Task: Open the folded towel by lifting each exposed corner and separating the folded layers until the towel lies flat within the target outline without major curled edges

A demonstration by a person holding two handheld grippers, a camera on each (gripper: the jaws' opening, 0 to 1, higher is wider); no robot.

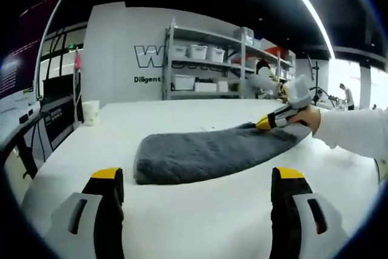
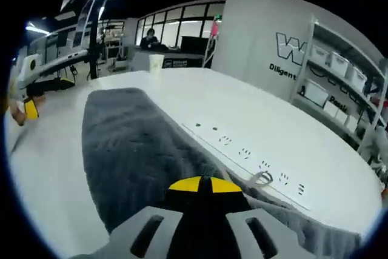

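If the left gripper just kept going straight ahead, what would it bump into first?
Most likely the grey folded towel, lying on the white table straight ahead of the left gripper. Its open jaws hover short of it; depth is hard to judge.

The towel (image 1: 209, 153) (image 2: 130, 144) is dark grey with a plush pile. It lies folded into a long, narrow strip on the white table (image 1: 200, 210) (image 2: 242, 113), with rounded ends and doubled layers along its edges.
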